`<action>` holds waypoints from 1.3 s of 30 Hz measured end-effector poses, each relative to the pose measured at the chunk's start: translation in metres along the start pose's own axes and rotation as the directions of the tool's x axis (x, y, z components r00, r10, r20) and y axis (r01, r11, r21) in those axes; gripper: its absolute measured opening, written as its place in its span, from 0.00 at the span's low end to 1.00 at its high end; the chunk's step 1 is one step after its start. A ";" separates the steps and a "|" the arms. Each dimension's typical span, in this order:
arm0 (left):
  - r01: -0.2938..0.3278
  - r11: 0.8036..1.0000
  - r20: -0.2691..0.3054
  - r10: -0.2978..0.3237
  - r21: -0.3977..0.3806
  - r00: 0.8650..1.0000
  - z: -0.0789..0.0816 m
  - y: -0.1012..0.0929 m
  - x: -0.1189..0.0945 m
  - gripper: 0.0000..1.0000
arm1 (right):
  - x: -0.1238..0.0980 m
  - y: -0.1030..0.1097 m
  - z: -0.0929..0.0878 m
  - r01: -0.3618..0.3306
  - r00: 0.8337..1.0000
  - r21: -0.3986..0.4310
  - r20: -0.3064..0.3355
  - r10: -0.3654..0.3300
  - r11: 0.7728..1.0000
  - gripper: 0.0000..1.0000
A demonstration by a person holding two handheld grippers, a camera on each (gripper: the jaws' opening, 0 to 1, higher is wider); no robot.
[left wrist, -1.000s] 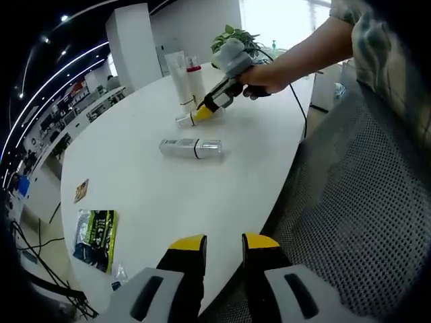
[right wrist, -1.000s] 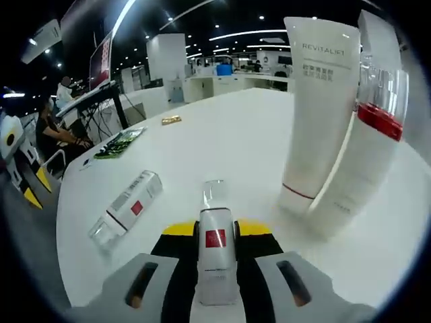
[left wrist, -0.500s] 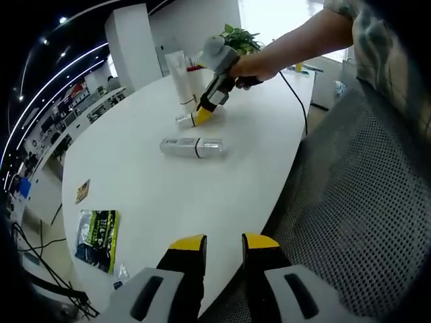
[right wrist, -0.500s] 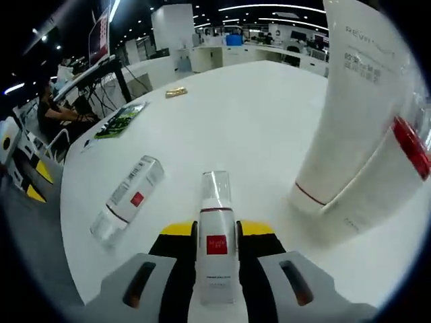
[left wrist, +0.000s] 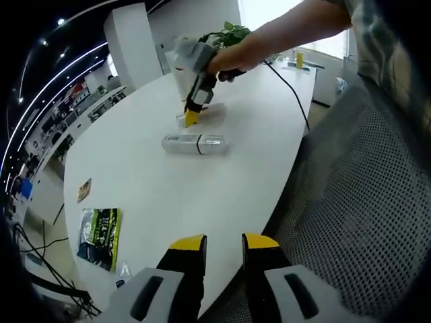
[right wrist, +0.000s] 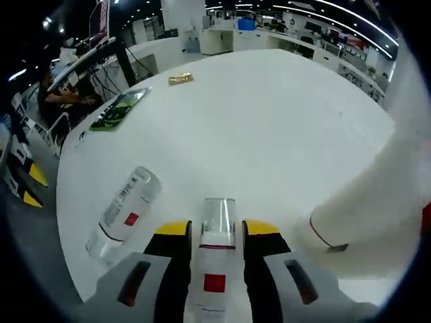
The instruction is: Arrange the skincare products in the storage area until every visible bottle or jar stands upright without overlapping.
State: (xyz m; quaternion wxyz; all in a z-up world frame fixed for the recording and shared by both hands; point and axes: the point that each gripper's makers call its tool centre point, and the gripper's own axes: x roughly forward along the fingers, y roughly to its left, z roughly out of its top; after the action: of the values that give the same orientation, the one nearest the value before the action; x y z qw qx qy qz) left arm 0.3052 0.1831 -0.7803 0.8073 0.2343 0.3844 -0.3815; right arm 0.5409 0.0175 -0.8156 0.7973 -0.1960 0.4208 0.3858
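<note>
The right hand-held gripper (right wrist: 215, 232) is closed on a small white bottle with a clear cap and a red square label (right wrist: 217, 269), its yellow-tipped jaws pressing either side of the body just below the cap. In the left gripper view this gripper (left wrist: 191, 116) points steeply down at the white oval table (left wrist: 148, 195), so the bottle looks nearly upright with its base near or on the surface.

To do this well, settle the base flat on the table before easing the jaws apart, then lift straight away along the bottle's axis so nothing drags it over. Keep it clear of the tall white tube (right wrist: 377, 202) standing close on the right.

A second white bottle with a clear cap (right wrist: 121, 212) lies on its side on the table, a little apart, and looks like the next one to stand up.

The left hand-held gripper (left wrist: 223, 245) hangs at the table's near edge, jaws narrowly apart, holding nothing.
</note>
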 end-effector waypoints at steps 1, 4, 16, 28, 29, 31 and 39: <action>-0.001 1.000 0.000 0.001 0.003 1.000 0.000 0.000 0.000 0.21 | 0.001 -0.002 0.000 0.005 1.000 0.002 -0.002 -0.005 1.000 0.22; 0.004 1.000 0.000 -0.004 0.008 1.000 0.000 -0.001 0.000 0.21 | 0.001 -0.001 -0.001 -0.003 1.000 -0.003 -0.019 0.002 1.000 0.19; 0.019 1.000 0.004 -0.019 0.022 1.000 0.002 -0.004 0.000 0.21 | -0.026 0.007 0.042 0.037 0.958 0.043 0.281 -0.047 0.998 0.18; 0.043 0.999 -0.004 -0.043 0.032 0.999 0.001 -0.009 0.002 0.21 | -0.082 0.023 0.088 -0.053 0.711 0.087 0.703 -0.024 0.995 0.18; 0.040 0.999 0.000 -0.040 0.029 0.999 0.002 -0.009 0.002 0.21 | -0.086 0.026 0.089 -0.075 0.691 0.104 0.722 -0.024 0.992 0.18; 0.038 0.999 0.007 -0.038 0.014 0.999 0.002 -0.008 0.001 0.21 | -0.089 0.029 0.091 -0.091 0.664 0.117 0.747 -0.027 0.989 0.18; 0.049 0.999 -0.003 -0.048 0.024 0.999 0.001 -0.010 0.002 0.21 | -0.094 0.030 0.084 -0.139 0.593 0.128 0.805 -0.020 0.982 0.18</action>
State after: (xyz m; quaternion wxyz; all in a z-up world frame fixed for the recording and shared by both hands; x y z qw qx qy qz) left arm 0.2984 0.1755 -0.7827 0.7945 0.2351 0.3864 -0.4053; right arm 0.5282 0.0480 -0.6902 0.9018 0.0843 0.0562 0.4202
